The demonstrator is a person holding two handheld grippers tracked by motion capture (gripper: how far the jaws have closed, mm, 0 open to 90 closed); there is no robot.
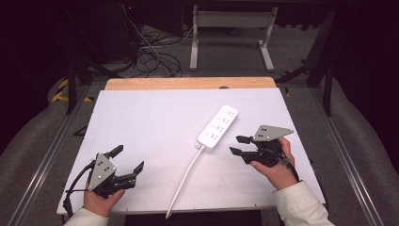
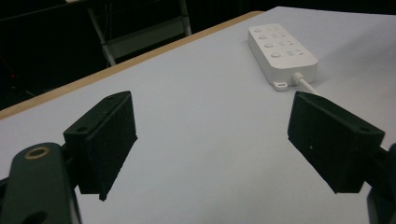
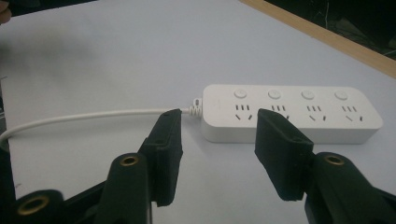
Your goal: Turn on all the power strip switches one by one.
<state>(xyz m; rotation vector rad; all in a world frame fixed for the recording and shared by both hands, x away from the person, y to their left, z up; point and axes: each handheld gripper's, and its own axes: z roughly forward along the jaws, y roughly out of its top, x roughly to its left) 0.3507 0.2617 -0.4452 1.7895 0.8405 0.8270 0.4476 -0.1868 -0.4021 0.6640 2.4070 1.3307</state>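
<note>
The power strip [image 1: 217,127] is lying on the table [image 1: 141,122]. The right gripper [image 1: 238,145], fingers parted and empty, is hovering just beside it; the left gripper [image 1: 128,160], fingers wide, is waiting well apart. Nudging the strip's end could swing it away.

Dark room; grey floor [image 1: 226,59] with tangled cables [image 1: 150,56] and white bench legs [image 1: 233,33].

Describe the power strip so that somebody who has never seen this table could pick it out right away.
Start at the white table with a wooden strip along its far edge. The power strip lies flat right of centre, just ahead of the right gripper. It is a long white block with four round buttons over four sockets, and its white cord trails to the near edge.
</note>
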